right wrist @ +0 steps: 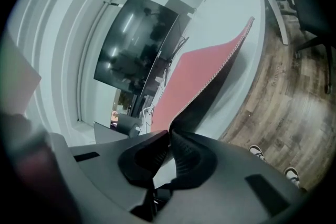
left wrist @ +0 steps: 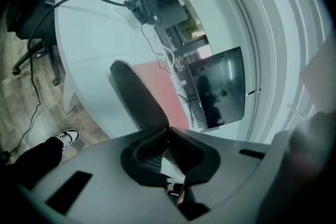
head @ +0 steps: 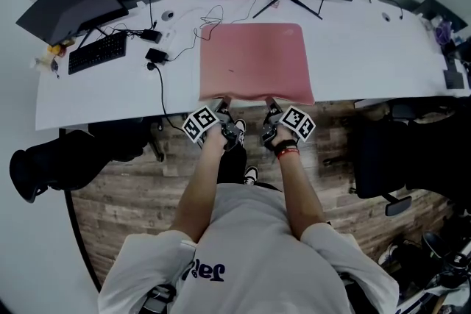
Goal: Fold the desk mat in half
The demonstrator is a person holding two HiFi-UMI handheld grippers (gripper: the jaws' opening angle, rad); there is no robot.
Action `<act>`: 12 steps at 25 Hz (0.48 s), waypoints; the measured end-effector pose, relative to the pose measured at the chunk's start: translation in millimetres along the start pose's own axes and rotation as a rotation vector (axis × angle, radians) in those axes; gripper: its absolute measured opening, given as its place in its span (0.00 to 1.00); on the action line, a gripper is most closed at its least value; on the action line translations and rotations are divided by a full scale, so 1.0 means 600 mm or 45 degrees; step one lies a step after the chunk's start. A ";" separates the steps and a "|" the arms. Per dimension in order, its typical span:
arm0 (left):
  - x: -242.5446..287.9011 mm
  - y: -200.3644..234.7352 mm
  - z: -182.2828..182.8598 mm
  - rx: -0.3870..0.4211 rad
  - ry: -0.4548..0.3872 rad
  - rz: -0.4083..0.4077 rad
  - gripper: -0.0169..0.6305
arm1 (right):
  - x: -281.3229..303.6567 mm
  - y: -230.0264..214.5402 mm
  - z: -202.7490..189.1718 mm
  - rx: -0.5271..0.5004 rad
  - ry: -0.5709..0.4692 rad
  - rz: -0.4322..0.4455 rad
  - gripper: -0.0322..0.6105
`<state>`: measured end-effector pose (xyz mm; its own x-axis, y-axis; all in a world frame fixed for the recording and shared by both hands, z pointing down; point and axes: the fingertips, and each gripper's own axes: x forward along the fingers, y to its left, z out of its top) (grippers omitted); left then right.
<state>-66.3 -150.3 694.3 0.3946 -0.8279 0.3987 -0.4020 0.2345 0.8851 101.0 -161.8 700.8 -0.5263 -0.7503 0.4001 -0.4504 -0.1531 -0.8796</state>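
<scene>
Pink desk mat [head: 256,55] in hand-held grippers [head: 223,104] [head: 271,104]; shirt print [head: 202,272] possibly lettering

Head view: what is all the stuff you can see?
Desk: one, white, across the top.
Mat: one, pink, desk middle, near edge lifted.
Monitors: three, dark, desk's far edge.
Keyboard: one, black, desk left.
Chairs: two, black, either side on floor.
Floor: brown wood, below desk.
Person: one, white shirt, bottom.
Left gripper: one, jaws shut on mat's near edge.
Right gripper: one, jaws shut on mat's near edge.
</scene>
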 end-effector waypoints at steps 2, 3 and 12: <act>0.004 -0.004 0.005 0.004 0.001 -0.001 0.07 | 0.006 0.008 0.007 0.002 -0.009 0.005 0.10; 0.007 -0.005 0.009 0.007 0.002 0.000 0.07 | 0.009 0.012 0.010 0.005 -0.013 0.009 0.10; 0.035 -0.022 0.037 0.041 0.012 0.007 0.07 | 0.039 0.029 0.034 -0.021 -0.009 0.005 0.10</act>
<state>-70.9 -182.1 685.9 0.4003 -0.8217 0.4056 -0.4305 0.2222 0.8748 95.7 -194.9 689.5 -0.5231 -0.7552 0.3951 -0.4603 -0.1398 -0.8767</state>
